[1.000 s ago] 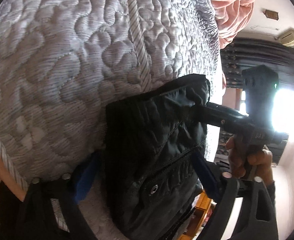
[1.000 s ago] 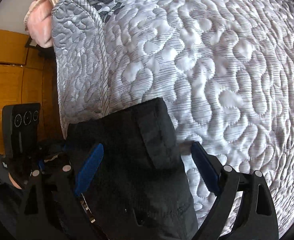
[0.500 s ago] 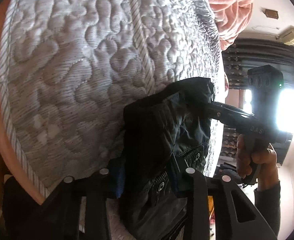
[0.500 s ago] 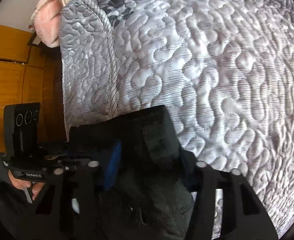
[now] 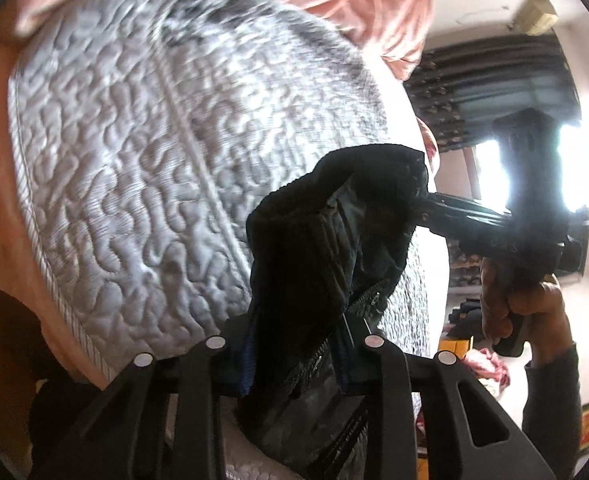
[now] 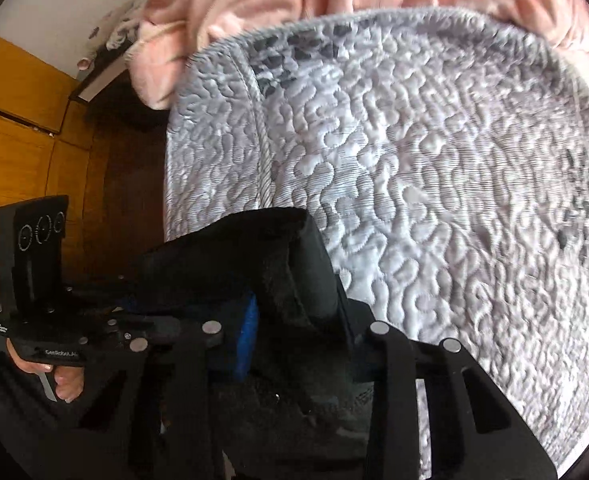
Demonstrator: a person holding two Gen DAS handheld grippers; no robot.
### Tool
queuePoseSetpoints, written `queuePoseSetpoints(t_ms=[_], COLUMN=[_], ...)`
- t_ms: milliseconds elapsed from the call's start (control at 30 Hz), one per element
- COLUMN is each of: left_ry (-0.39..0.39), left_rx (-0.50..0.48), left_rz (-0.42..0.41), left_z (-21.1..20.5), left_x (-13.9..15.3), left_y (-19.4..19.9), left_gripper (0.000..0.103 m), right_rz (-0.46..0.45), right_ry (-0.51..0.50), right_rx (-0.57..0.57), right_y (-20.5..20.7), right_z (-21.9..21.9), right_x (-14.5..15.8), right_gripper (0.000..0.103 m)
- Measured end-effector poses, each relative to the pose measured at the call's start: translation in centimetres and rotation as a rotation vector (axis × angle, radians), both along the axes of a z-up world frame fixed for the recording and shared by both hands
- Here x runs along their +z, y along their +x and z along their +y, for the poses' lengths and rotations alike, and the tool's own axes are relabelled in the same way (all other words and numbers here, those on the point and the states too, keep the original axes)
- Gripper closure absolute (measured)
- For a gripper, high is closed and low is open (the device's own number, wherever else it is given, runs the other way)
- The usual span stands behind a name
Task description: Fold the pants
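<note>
Black pants (image 5: 326, 248) hang bunched above the grey quilted bedspread (image 5: 134, 160), held at the waistband with a zip and snap showing. In the left wrist view, my left gripper (image 5: 294, 348) has its jaws closing, its blue pads pressing on the bunched cloth. My right gripper (image 5: 422, 200) bites the far corner of the waistband, a hand on its handle. In the right wrist view, my right gripper (image 6: 298, 332) also has its jaws closing, the pants (image 6: 254, 256) pinched between its pads. The left gripper (image 6: 134, 312) grips the other end at left.
A pink blanket (image 5: 354, 0) lies crumpled along the far edge of the bedspread (image 6: 434, 200). Wooden panelling (image 6: 14, 140) stands beyond the bed's left side. Dark curtains (image 5: 494, 72) and a bright window are at the right in the left wrist view.
Both grippers went from wide open around the flat waistband to closed on it, then rose together, lifting the pants off the bedspread and bunching them.
</note>
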State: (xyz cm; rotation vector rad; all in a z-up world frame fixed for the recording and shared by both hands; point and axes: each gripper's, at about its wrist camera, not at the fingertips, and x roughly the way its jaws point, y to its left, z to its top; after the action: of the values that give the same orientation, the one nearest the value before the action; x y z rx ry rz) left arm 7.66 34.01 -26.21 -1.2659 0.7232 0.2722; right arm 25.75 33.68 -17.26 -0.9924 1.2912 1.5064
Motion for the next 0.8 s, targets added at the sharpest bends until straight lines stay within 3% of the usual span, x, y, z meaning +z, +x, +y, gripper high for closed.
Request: queuePoseSetpoints(t_ms=[400,800], left_ry=[0.16,0.217], left_rx=[-0.114,-0.174], left_rz=[-0.051,-0.091], left_z=[-4.6,-7.4], left_x=[6.5,9.2], left_y=[0.6,0.8], left_gripper=[0.073,0.073], right_rz=[-0.037,-0.05], right_ry=[0.087,0.128], right_rx=[-0.052,-0.092], right_y=[0.6,1.5], right_z=[-5.4,-8.6], right_x=[5.9,8.3], right_gripper=[0.071,0.071])
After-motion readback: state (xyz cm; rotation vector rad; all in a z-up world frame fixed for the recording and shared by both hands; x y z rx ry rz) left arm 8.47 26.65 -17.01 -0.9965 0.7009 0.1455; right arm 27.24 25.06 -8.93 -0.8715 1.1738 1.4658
